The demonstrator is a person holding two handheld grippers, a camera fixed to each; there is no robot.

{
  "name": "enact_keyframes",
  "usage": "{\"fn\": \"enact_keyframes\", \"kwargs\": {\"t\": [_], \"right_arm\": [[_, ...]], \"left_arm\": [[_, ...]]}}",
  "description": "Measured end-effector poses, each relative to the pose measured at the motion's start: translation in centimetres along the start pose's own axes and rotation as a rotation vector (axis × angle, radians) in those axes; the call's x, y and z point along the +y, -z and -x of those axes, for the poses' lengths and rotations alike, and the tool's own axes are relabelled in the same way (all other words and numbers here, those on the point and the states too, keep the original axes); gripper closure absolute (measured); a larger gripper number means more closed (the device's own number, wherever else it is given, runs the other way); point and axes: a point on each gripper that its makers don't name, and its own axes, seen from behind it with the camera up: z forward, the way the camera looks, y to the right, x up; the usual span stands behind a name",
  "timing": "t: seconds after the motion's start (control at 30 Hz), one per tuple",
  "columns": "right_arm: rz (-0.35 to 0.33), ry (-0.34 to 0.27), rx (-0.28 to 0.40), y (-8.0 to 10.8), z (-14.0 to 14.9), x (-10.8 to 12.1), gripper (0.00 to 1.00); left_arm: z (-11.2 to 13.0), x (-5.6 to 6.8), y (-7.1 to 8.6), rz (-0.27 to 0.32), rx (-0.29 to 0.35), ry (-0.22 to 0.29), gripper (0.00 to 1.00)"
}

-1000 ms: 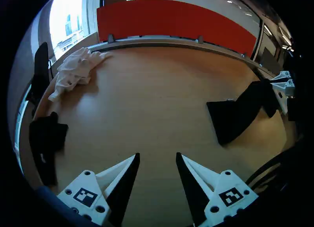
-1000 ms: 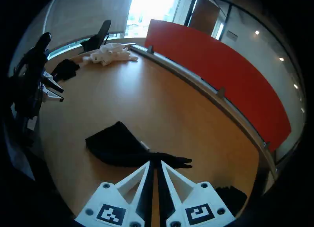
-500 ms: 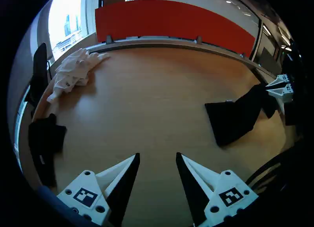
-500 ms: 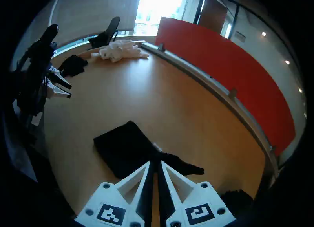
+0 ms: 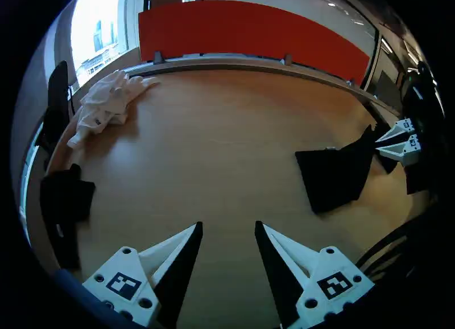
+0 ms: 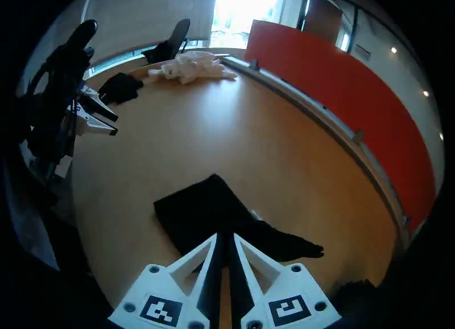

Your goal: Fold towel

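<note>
The black towel point(image 6: 210, 215) lay on the wooden table point(image 5: 227, 130), on the right gripper's side. Most of it was flat on the wood. One end was lifted up a little and bunched.

The right gripper point(image 6: 225, 237) had its two fingers pressed almost together, and they were pinching that lifted end of the towel. The left gripper point(image 5: 227, 225) had its fingers spread wide. It held nothing. It hung over bare wood, well apart from the towel.

My guess is that the fold was just starting. The towel was not laid out square yet, so it looked too messy to fold neatly.

To do this step well, the right gripper should keep a firm pinch and pull slowly, so the cloth goes flat and does not slip out. The left gripper should come over and grab the next corner on the same edge. Then both could lift that edge together and lay it over the far edge. If only one corner were pulled, the towel would likely twist and end up crooked.

A white cloth heap point(image 5: 108, 101) lay at the far corner of the table, near the red divider point(image 5: 250, 30). Another black cloth point(image 5: 65, 198) sat at the table's edge. Both were well apart from the towel, so they should not get in the way.
</note>
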Motion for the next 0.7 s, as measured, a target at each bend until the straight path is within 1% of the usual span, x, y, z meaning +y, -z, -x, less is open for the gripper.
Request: {"fn": "enact_keyframes", "kwargs": {"t": [0.27,0.47,0.7], "right_arm": [[-0.052,0.029,-0.004,-1.5,-0.8,-1.4,0.94],[-0.096,0.058,-0.018,-3.0,-1.0,-2.7,0.94],[-0.129,0.063,-0.030,-4.3,-1.1,-3.7,0.94]], "left_arm": [[0.1,-0.6,0.6,-0.011,0.008,0.017,0.33],[0.4,-1.6,1.4,-0.028,0.016,0.038,0.33],[0.9,-2.6,2.1,-0.047,0.019,0.059,0.33]]}}
